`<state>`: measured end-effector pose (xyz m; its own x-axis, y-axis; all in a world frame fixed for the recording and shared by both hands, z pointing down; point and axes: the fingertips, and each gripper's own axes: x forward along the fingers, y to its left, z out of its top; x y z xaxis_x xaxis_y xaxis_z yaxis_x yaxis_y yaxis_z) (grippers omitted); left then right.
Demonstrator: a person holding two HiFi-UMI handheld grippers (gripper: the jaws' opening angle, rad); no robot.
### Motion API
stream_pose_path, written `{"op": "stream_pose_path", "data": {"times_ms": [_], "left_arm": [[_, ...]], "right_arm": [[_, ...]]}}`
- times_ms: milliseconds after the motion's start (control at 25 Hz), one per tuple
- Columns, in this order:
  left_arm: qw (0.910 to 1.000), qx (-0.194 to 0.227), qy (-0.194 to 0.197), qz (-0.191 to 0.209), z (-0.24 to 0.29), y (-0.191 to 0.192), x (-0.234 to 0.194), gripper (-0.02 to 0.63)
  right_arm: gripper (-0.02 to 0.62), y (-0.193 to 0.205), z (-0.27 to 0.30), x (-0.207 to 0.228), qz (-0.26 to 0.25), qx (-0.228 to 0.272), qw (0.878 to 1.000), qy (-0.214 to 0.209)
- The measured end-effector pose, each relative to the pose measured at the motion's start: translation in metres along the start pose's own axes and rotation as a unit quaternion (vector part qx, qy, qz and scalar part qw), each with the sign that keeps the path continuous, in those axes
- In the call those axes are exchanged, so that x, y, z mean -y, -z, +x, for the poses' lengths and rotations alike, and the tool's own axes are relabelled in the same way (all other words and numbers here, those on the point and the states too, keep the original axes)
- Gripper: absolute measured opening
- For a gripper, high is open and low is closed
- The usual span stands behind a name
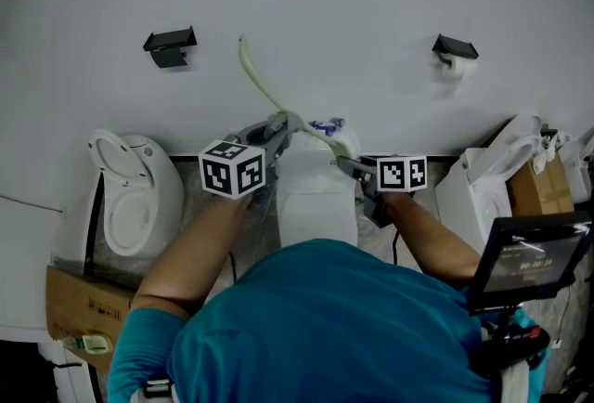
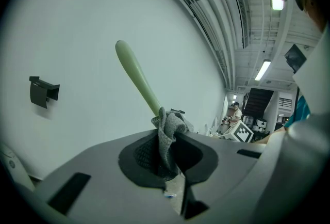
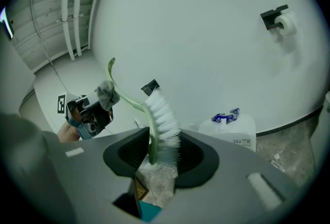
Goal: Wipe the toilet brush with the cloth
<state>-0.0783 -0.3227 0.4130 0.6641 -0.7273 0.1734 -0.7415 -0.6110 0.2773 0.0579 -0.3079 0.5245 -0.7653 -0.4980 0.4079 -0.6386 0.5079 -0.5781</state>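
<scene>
Grey cloth (image 2: 167, 132) pinched tight in left claw (image 2: 166, 161), bunched round toilet brush (image 3: 161, 117) handle to wipe it; right claw (image 3: 161, 155), approx half-shut, clamps bristle end to steady brush.

I count three toilets from here: toilet (image 1: 130, 197) at nine o'clock, toilet (image 1: 318, 201) in the middle, toilet (image 1: 473, 192) at three. Two wall brackets: bracket (image 1: 170, 45) at eleven, bracket (image 1: 454, 46) at one. One paper roll (image 1: 459, 67), one toilet brush (image 1: 260, 81), one cloth (image 1: 281, 123).
</scene>
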Motion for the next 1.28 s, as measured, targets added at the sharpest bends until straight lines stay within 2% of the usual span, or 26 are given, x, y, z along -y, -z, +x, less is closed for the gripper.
{"op": "stream_pose_path", "data": {"times_ms": [840, 1280], "left_arm": [[0.9998, 0.013, -0.014, -0.005, -0.013, -0.007, -0.015, 0.038], [0.9996, 0.020, -0.020, -0.004, -0.019, -0.012, -0.018, 0.039]], "right_arm": [[0.138, -0.002, -0.010, 0.004, -0.072, 0.002, 0.997, -0.013], [0.135, -0.002, -0.021, 0.011, -0.106, 0.000, 0.994, -0.006]]}}
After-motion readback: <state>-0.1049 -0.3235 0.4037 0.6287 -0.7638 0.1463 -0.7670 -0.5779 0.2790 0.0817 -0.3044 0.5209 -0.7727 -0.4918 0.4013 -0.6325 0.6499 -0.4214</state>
